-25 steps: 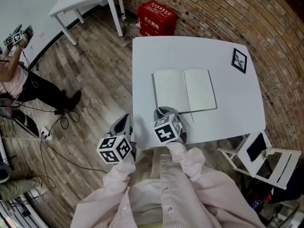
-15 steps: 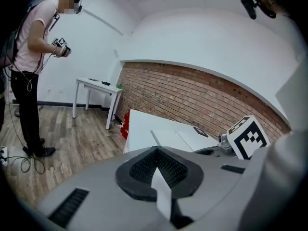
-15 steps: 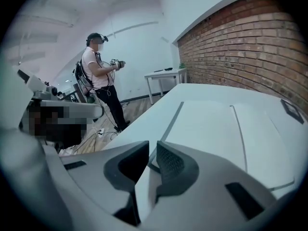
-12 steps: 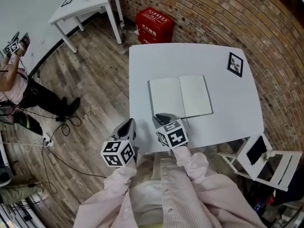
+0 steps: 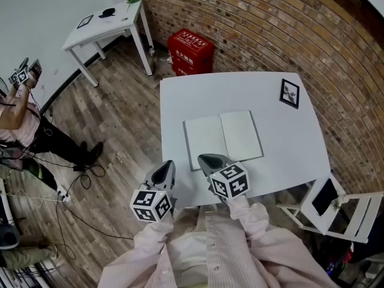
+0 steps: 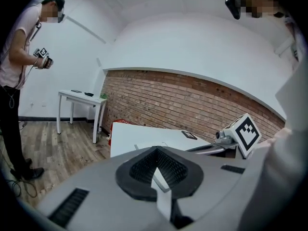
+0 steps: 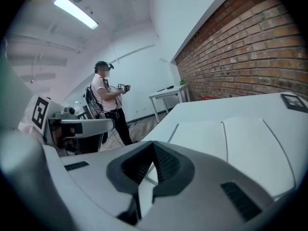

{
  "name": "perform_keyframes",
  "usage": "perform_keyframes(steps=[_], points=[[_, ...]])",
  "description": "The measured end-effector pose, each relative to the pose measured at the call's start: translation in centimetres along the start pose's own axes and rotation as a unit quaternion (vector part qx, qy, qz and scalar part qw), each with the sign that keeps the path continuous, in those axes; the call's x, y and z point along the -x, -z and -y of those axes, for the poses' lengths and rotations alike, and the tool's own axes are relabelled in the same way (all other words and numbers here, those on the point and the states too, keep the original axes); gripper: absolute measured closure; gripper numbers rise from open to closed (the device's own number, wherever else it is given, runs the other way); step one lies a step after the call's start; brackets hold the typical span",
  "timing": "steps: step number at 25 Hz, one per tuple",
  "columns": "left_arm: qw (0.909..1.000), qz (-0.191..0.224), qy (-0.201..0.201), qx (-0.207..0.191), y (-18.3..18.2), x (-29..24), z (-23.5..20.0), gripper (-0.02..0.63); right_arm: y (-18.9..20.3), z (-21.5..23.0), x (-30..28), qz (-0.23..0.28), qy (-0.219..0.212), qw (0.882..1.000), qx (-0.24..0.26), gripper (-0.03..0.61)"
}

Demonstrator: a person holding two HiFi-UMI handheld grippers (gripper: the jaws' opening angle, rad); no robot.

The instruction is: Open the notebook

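Observation:
The notebook (image 5: 222, 138) lies open and flat in the middle of the white table (image 5: 180, 95), blank pages up. In the right gripper view the notebook (image 7: 226, 138) spreads just beyond the jaws. My right gripper (image 5: 211, 159) hovers over the table's near edge, just short of the notebook's front edge, shut with nothing in it. My left gripper (image 5: 164, 171) hangs by the table's near left corner, jaws together and empty. The left gripper (image 6: 155, 150) points at the table (image 6: 139, 134). The right gripper (image 7: 153, 147) points across the pages.
A small black-framed marker card (image 5: 290, 93) lies at the table's far right. A red box (image 5: 190, 47) stands by the brick wall and a white side table (image 5: 108, 20) at far left. A folding chair (image 5: 339, 206) is at right. A person (image 5: 15, 104) and cables occupy the floor left.
Both grippers have lifted and drawn back from the notebook's front edge towards my body. The notebook stays open and in place.

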State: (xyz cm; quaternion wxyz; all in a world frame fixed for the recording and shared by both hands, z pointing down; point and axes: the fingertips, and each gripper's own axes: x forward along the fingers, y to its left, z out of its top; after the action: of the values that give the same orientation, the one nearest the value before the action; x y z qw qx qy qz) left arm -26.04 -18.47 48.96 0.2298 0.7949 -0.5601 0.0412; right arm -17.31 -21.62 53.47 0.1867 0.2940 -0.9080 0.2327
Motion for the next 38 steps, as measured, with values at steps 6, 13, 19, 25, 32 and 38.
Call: perform_keyframes(steps=[6, 13, 19, 25, 32, 38], points=[[0.9991, 0.029, 0.007, -0.029, -2.8, -0.1, 0.2, 0.621, -3.4, 0.8, 2.0, 0.066, -0.006, 0.998, -0.010, 0.575], [0.9972, 0.062, -0.006, -0.043, -5.5, 0.5, -0.2, 0.621, -7.1, 1.5, 4.7, 0.139, -0.008, 0.990, -0.015, 0.575], [0.9941, 0.088, -0.023, -0.059, -8.0, 1.0, -0.7, 0.621, -10.0, 2.5, 6.8, 0.185, 0.001, 0.983, -0.001, 0.575], [0.9888, 0.121, -0.039, -0.077, -10.6, 1.9, -0.9, 0.621, -12.9, 2.9, 8.7, 0.236, 0.008, 0.971, 0.025, 0.575], [0.9840, 0.143, -0.064, -0.086, -12.3, 2.7, -1.6, 0.621, -15.3, 3.5, 10.5, 0.277, 0.015, 0.960, 0.033, 0.575], [0.9813, 0.150, -0.077, -0.094, -12.7, 2.6, -1.6, 0.621, -15.3, 4.7, 11.1, 0.276, 0.025, 0.960, 0.037, 0.575]])
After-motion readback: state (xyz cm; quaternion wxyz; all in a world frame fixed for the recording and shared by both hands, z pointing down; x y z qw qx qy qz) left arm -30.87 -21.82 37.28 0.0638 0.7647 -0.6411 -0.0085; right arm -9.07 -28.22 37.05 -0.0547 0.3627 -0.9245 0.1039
